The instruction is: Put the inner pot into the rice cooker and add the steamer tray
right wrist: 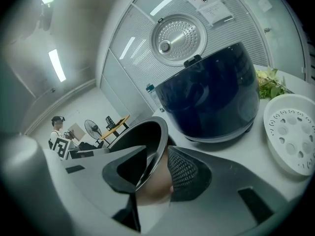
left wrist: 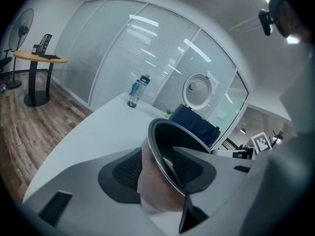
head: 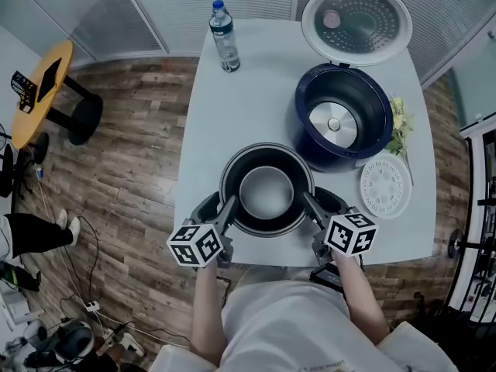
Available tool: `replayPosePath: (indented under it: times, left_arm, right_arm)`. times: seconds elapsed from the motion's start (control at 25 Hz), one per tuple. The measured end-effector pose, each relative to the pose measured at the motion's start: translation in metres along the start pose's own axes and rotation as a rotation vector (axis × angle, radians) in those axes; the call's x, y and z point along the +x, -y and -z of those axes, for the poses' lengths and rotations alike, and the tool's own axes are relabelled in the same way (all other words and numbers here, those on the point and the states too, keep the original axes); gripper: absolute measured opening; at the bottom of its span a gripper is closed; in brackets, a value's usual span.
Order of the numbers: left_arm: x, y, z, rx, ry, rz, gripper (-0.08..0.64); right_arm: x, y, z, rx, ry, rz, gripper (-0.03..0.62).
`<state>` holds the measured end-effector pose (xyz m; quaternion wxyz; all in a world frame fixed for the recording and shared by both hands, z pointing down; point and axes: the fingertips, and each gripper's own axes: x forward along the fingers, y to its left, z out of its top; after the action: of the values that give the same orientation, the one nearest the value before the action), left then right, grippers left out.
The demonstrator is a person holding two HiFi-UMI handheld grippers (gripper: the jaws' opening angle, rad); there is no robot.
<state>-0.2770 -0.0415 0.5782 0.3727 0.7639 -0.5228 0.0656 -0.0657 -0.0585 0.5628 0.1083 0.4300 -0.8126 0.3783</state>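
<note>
White table (head: 256, 76) on a wood-plank floor (head: 132, 169), with frosted glass partitions along the far side of the room. Starting at the left: out at nine o'clock, well off the table, stands a round yellow side table (head: 39, 91) with some dark items on top. On the white table, at eleven o'clock, a water bottle (head: 224, 37) stands upright with its blue cap on.

Down to six o'clock, at the near edge, and here's the action. The left gripper (head: 227, 211) is on the inner pot (head: 267, 192) at the pot's eight o'clock. Its own view shows one jaw inside the dark bowl and the other against the pale outer wall, with the rim clamped between the pads. The pot is dark inside with a lighter base. It sits just in front of the person, outside the cooker. On the other side, at the pot's four o'clock, the right gripper (head: 311, 208) has the same grip, with the rim pinched between an inner and an outer pad.

At one o'clock is the navy rice cooker (head: 341, 122), close behind the pot. Its lid (head: 356, 22) is swung up and back, and the round heating plate shows at the bottom. At four o'clock, just beside the cooker and the pot, the white steamer tray (head: 385, 186) lies flat on the table. A sprig of greenery (head: 399, 126) lies at three o'clock by the table's right edge.
</note>
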Motion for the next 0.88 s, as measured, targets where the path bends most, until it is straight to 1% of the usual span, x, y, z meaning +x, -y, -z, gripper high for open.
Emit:
replayPosePath:
  times: [0.04, 0.12, 0.4, 0.56, 0.88]
  left_arm:
    - [0.001, 0.001, 0.001, -0.001, -0.008, 0.006, 0.180]
    - [0.001, 0.003, 0.003, -0.010, -0.015, 0.014, 0.135]
    - [0.000, 0.003, 0.001, -0.006, -0.027, 0.019, 0.127]
    - [-0.006, 0.004, 0.002, -0.041, -0.041, 0.049, 0.114]
    - [-0.011, 0.000, -0.005, -0.063, -0.010, 0.043, 0.107]
  right_arm:
    - [0.000, 0.000, 0.000, -0.003, 0.001, 0.006, 0.126]
    - [0.000, 0.000, 0.001, -0.007, -0.003, 0.014, 0.111]
    - [0.000, -0.001, 0.002, -0.008, -0.013, 0.027, 0.108]
    - [-0.002, -0.003, 0.002, -0.008, -0.021, 0.025, 0.106]
    - [-0.002, -0.012, -0.001, -0.011, -0.015, 0.005, 0.104]
